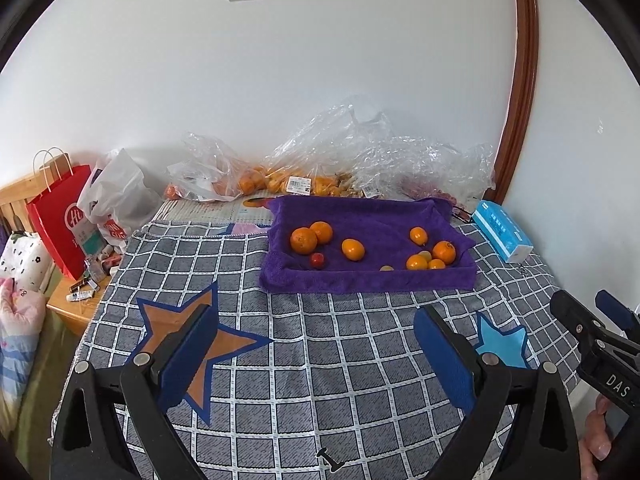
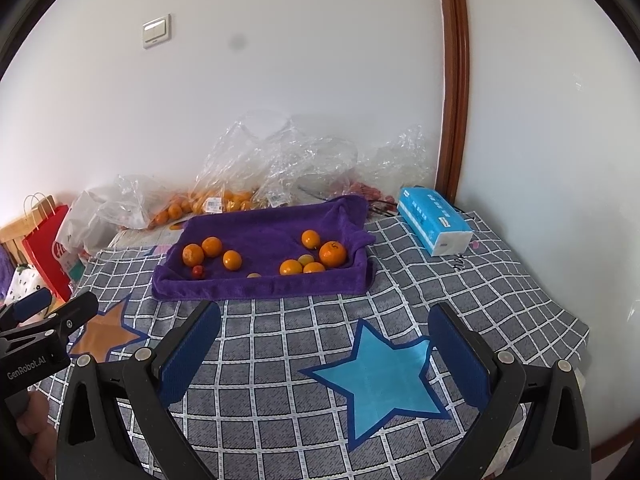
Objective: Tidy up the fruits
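Both grippers hang back over the checked tablecloth (image 1: 312, 360), the left gripper (image 1: 316, 344) and the right gripper (image 2: 324, 344) each with fingers spread wide and nothing between them. The fruit sits well ahead of them in a purple towel-lined tray (image 2: 260, 286): oranges (image 2: 333, 254) in two loose groups, a small red fruit (image 2: 197, 271) near the front left and a pale yellowish one (image 2: 306, 259) among the right-hand cluster.

My worry is the round fruit: a pinch slightly off centre could squirt an orange out sideways, and the soft towel rim would hardly stop it rolling onto the cloth. The right cluster is packed tight, so a finger going in may shove a neighbour. The little red one looks easy to crush.

Behind the tray, crumpled clear plastic bags (image 1: 360, 148) hold more fruit against a white wall; a blue tissue pack (image 2: 434, 226) lies to the right, a red paper bag (image 1: 60, 220) off to the left
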`<state>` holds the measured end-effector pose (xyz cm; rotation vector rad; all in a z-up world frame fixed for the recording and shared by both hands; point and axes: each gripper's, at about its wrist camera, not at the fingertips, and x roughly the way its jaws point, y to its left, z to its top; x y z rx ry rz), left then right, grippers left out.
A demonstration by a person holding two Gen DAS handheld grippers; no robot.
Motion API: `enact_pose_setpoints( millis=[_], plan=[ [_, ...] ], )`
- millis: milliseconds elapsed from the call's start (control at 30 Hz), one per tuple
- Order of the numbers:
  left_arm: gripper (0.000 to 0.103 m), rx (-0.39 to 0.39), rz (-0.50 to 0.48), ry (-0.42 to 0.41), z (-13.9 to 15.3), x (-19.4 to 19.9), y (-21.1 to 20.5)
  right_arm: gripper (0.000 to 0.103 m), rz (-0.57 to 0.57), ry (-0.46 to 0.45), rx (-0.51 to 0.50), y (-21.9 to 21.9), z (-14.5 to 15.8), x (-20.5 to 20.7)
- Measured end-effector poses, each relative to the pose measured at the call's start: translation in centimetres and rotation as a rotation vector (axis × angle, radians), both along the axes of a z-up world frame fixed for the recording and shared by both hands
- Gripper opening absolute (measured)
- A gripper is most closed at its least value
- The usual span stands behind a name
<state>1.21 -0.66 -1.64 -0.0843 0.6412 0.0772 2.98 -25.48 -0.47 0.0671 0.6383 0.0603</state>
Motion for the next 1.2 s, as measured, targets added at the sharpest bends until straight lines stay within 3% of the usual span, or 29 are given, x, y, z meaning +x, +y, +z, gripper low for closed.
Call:
enact_pose_setpoints(
  millis=[1200],
  plan=[
    [0.099, -0.028, -0.005, -0.015, 0.97, -0.62, 0.01, 0.102, -0.001, -0.005, -0.003, 0.21, 0.68, -0.58]
  ],
)
